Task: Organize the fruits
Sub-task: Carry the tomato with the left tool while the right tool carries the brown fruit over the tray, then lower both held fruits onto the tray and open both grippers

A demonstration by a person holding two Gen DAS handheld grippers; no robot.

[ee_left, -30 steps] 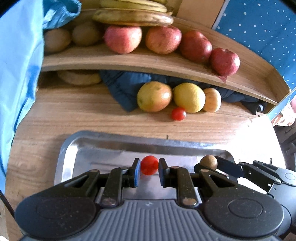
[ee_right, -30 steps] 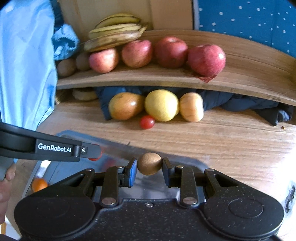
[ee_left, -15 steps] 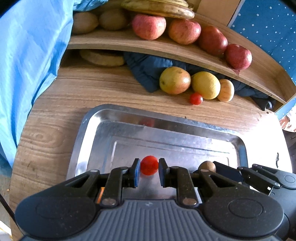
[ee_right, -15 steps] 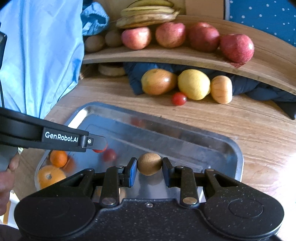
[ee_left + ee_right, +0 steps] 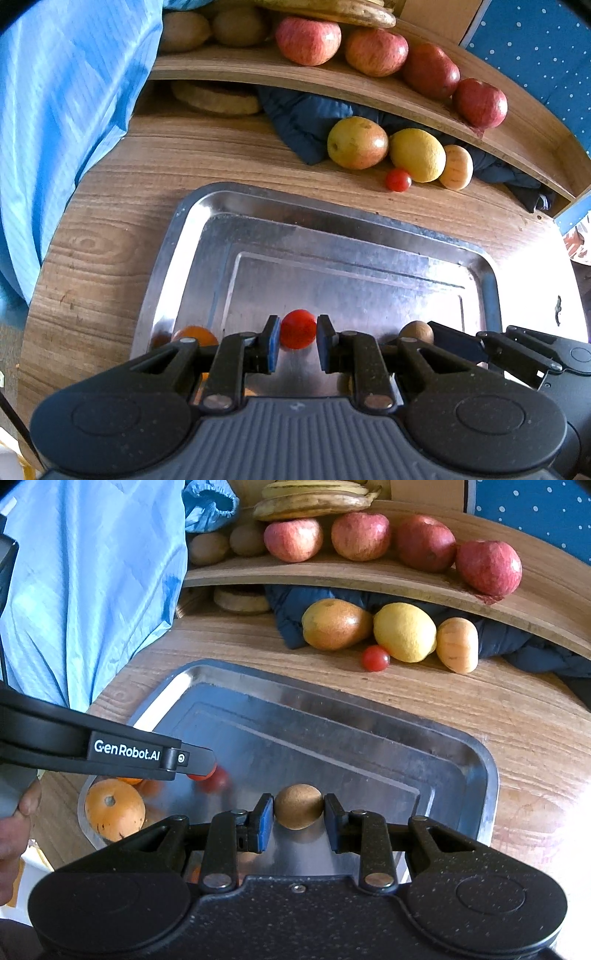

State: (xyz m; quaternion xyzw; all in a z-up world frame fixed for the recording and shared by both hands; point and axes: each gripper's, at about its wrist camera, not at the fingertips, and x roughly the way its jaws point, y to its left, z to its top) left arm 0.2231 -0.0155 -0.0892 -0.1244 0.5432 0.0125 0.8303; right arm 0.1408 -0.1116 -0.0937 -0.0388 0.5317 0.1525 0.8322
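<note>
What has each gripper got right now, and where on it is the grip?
The left gripper holds a small red tomato, pinched across its sides. The right gripper holds a small brown fruit, clamped across its middle. Both are over the metal tray.

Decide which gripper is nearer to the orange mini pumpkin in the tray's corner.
Left. The left gripper, shut on a cherry tomato, is just beside the mini pumpkin; the right gripper, holding a brown fruit, is farther along the tray.

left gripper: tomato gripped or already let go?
Gripped. The left gripper has both pads against the cherry tomato, held over the metal tray.
</note>
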